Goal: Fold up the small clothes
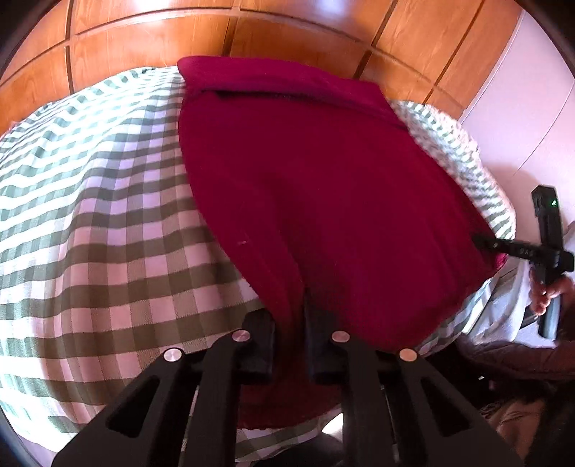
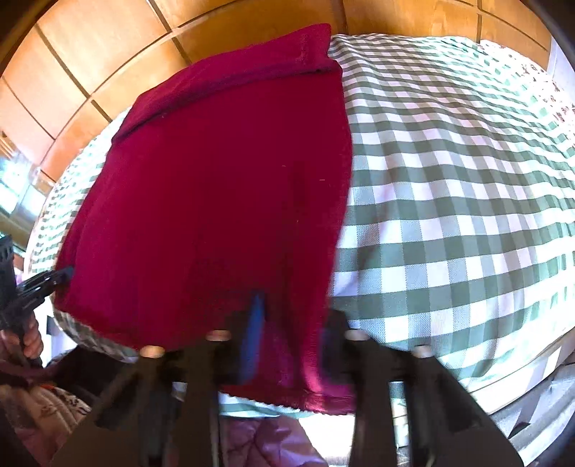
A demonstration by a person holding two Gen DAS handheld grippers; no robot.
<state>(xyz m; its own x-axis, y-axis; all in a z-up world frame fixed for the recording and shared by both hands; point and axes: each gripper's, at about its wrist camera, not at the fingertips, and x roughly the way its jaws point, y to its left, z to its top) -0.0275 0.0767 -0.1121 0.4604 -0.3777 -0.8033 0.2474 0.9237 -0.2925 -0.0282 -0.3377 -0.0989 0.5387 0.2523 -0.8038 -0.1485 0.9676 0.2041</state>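
Left wrist view shows the dark red knitted garment spread on the green-and-white checked bedcover, its near hem pinched in the left gripper. The right gripper clamps the other near corner. To fold well, I'd lift both corners level and carry them toward the far folded edge. Beyond stands an orange wooden panelled wall; nothing blocks.

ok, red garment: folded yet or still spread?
Mostly spread. The red garment lies flat across the checked cover; only its far end is turned over. Both hand-held grippers, left and right, pinch its near edge.
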